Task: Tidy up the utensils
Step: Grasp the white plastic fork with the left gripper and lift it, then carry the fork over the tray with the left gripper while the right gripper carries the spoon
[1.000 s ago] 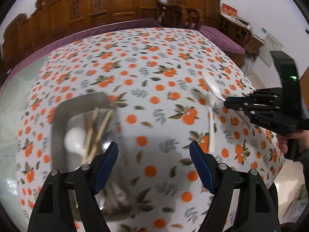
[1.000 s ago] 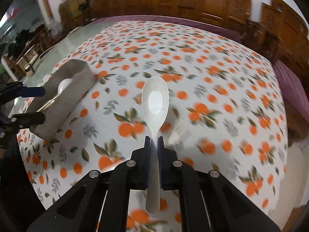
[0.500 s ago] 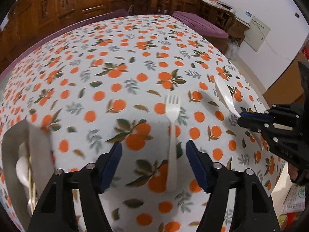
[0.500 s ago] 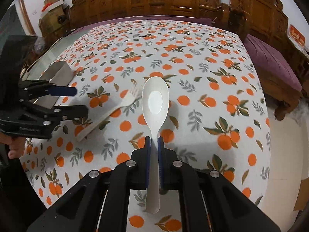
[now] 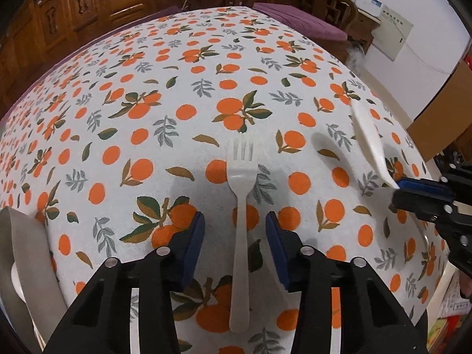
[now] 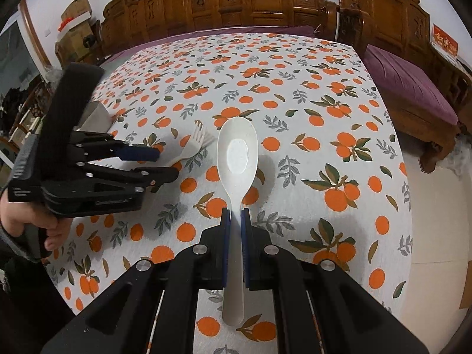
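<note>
A: Where is the white plastic fork (image 5: pixel 240 206)?

B: Flat on the bench (image 5: pixel 206 67) with its orange-print cloth, tines toward twelve o'clock. Its handle runs between the blue pads of the left tongs (image 5: pixel 235 244), which are closing around it; neither pad touches it.

A: And the right tongs (image 6: pixel 235 244)?

B: Clenched on the handle of the white plastic spoon (image 6: pixel 237 159), bowl toward twelve o'clock, above the cloth.

A: The holder?

B: A grey metal utensil box (image 5: pixel 20 253) at eight o'clock in the left view, with something white inside.
</note>
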{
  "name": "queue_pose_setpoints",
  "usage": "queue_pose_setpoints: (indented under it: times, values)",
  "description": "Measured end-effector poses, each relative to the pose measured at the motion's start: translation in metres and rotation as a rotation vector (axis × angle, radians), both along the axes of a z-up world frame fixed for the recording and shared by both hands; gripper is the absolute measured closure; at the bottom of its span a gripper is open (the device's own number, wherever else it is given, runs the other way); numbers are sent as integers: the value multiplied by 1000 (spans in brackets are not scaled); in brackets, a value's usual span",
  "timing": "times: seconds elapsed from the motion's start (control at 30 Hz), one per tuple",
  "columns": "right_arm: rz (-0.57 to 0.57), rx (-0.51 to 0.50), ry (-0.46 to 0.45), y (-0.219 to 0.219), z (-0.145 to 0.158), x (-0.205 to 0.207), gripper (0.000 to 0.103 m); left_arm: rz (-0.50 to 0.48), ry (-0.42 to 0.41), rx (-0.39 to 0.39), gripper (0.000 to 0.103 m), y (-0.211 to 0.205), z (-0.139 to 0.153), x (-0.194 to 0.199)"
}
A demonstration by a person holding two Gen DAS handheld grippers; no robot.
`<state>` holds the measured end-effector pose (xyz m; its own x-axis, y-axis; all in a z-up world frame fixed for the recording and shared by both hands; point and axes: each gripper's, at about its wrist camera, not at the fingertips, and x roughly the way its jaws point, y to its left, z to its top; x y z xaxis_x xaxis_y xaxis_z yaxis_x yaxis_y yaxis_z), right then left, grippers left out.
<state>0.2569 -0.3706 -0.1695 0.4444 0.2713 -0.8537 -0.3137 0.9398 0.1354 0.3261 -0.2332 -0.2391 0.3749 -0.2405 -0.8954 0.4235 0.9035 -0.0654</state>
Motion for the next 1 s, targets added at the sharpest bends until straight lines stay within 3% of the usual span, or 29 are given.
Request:
queue_pose_setpoints:
  times: [0.07, 0.17, 0.5, 1.0]
  values:
    - [-2, 3, -2, 0, 1, -1, 94, -3, -4, 10, 71, -1, 0, 2]
    - [-2, 5, -3, 2, 3, -3, 94, -5, 2, 14, 97, -1, 0, 4]
    - [16, 12, -27, 25, 16, -7, 94, -12, -38, 10, 97, 14, 29, -14]
    - [59, 13, -77, 86, 48, -17, 94, 24, -137, -66, 97, 80, 96, -51]
